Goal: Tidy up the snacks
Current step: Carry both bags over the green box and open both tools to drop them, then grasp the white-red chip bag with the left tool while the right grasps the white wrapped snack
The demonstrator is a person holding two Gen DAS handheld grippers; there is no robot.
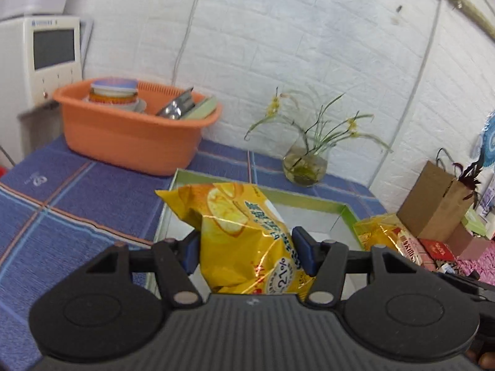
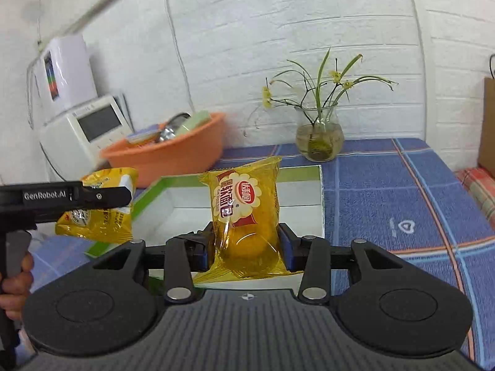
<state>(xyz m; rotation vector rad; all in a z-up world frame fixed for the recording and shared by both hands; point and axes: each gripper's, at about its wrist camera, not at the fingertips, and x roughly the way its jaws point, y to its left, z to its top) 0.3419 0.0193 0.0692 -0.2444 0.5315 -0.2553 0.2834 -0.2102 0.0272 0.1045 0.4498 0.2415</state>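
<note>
My left gripper [image 1: 246,252] is shut on a yellow chip bag [image 1: 238,232] and holds it over the near left part of a green-rimmed white box [image 1: 312,198]. My right gripper [image 2: 246,247] is shut on a yellow soft-bread packet [image 2: 244,213], held upright over the same box [image 2: 304,170]. The left gripper with its chip bag [image 2: 102,213] also shows at the left of the right wrist view. The bread packet [image 1: 386,235] shows at the right of the left wrist view.
An orange basin [image 1: 130,136] with bowls and utensils stands at the back left on the blue checked cloth [image 1: 62,198]. A glass vase with a plant [image 1: 304,164] stands behind the box. A brown paper bag [image 1: 433,204] and small packets lie to the right. A white appliance [image 1: 46,52] is far left.
</note>
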